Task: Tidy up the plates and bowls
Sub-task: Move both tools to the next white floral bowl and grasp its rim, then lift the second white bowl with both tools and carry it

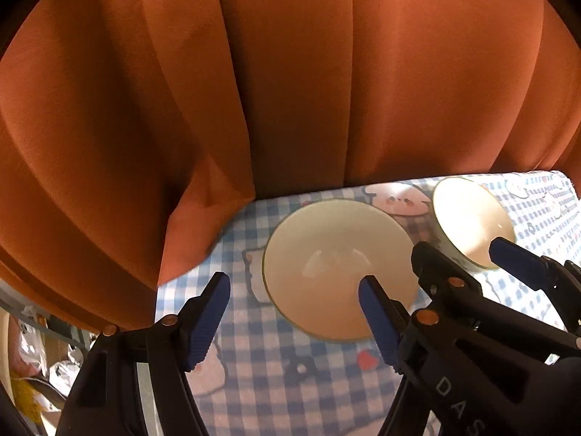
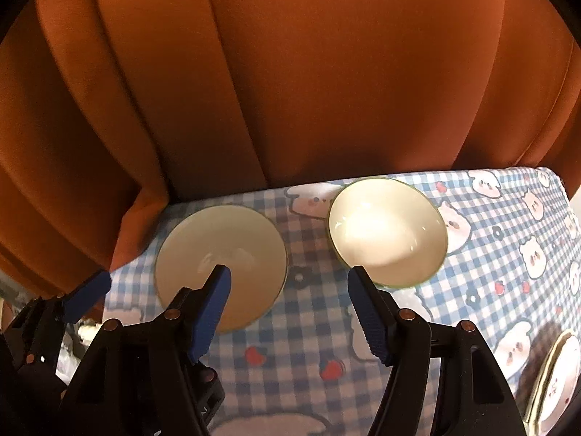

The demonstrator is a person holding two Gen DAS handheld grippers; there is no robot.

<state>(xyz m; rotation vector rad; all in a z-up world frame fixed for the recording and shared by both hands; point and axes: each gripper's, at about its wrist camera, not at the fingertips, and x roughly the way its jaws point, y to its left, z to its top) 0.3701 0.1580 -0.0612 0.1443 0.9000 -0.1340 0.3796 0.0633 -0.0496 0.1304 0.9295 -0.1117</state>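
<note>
Left wrist view: the left gripper (image 1: pixel 294 312) is seen with jaws apart, nothing clamped, above the near rim of the left cream ceramic bowl with thin green rim (image 1: pixel 337 265). That bowl is set upright on the blue-and-white checked tablecloth with cartoon prints (image 1: pixel 290 392). The right gripper (image 2: pixel 288 312) is likewise parted and empty, over cloth between both bowls. The right cream ceramic bowl (image 2: pixel 386 232) is placed apart from the first, near the orange pleated curtain (image 2: pixel 290 91). A gold-rimmed plate (image 2: pixel 555 381) is partly visible at the right edge.
</note>
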